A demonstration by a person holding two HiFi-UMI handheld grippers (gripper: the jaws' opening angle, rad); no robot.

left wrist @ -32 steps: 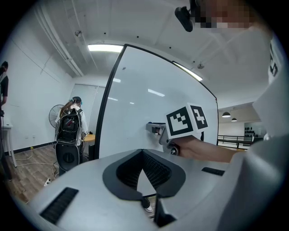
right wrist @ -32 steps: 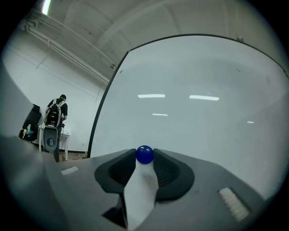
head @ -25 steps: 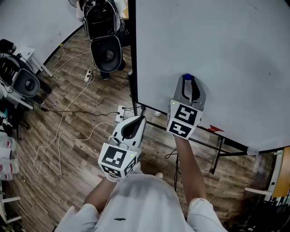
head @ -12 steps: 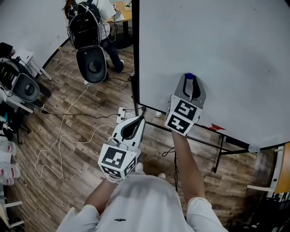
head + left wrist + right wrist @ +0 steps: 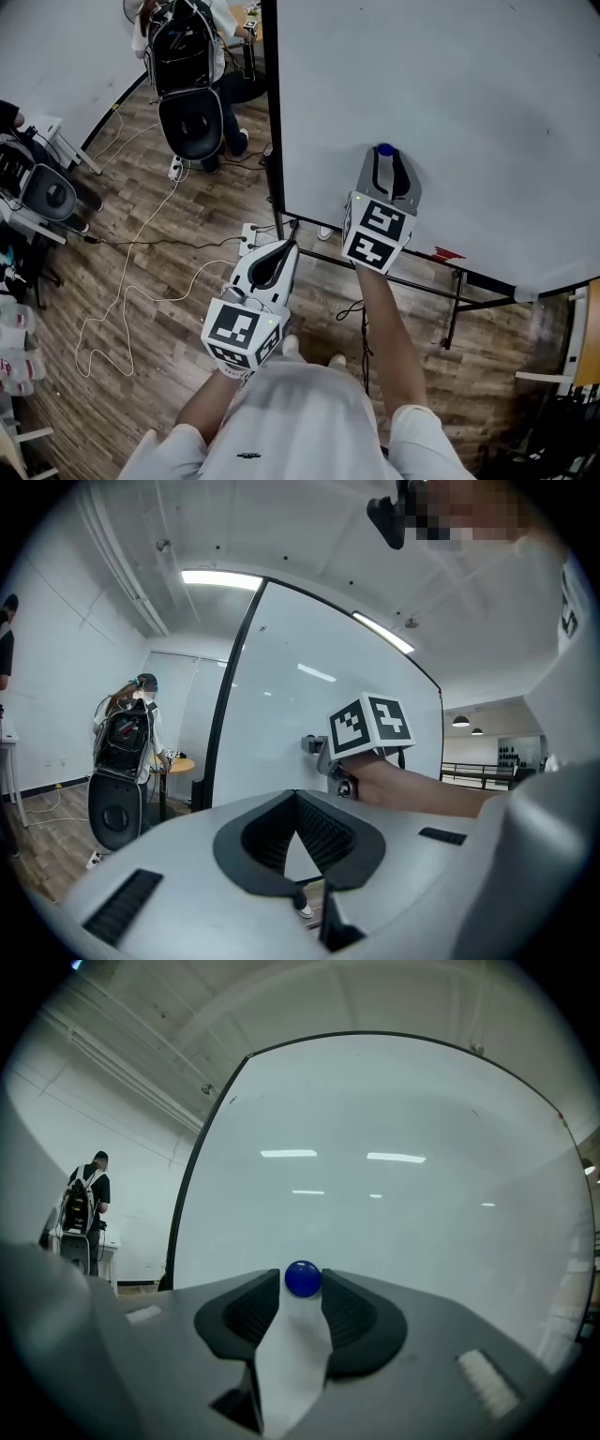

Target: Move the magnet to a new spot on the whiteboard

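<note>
Blue magnet (image 5: pixel 384 150) sits at the lower left of the whiteboard (image 5: pixel 469 112), between the tips of the right tongs (image 5: pixel 386 165), which have just been opening and seemingly release it; placement looks finished; left tongs (image 5: pixel 284 248) together, empty.

One magnet (image 5: pixel 384 149); one whiteboard (image 5: pixel 469 112); two hand-held grippers, left (image 5: pixel 285 249) and right (image 5: pixel 386 161).
</note>
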